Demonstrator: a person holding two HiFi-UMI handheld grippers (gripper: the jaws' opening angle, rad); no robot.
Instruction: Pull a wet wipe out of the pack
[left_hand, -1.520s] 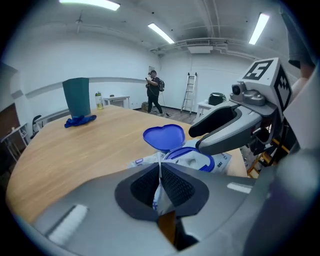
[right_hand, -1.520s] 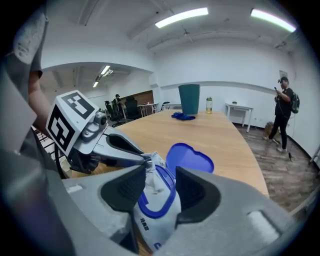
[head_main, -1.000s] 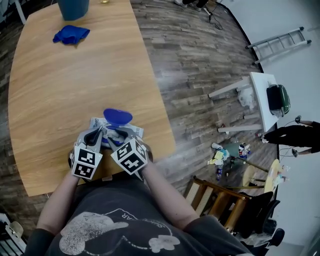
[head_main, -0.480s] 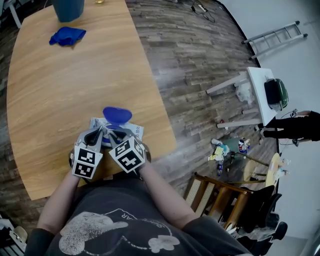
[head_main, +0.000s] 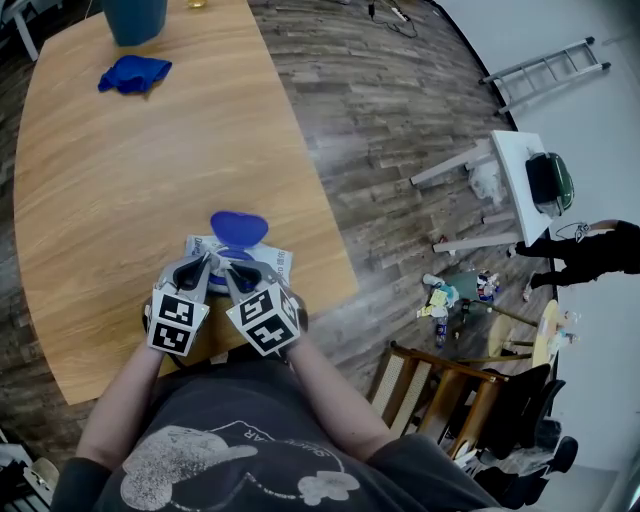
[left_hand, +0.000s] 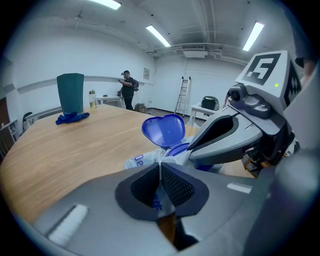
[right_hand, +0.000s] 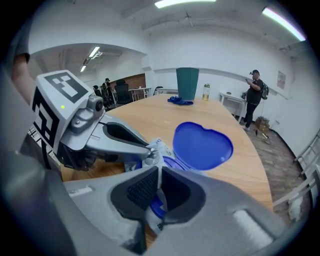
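Our left claw (left_hand: 160, 169), angled down, is clamping the pack (head_main: 266, 258) by its wrapper, while our right claw (head_main: 230, 270) is closing on a thin white wipe (right_hand: 159, 175) beneath the raised blue lid (head_main: 238, 228). We are keeping the pack near the wooden table (head_main: 130, 170) edge; a blue cloth (head_main: 133, 74) is lying well apart.

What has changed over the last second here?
The right hand-held gripper is closing its jaws on a white wipe at the pack's opening. The left hand-held gripper stays clamped on the pack's wrapper; lid open, pack unmoved.
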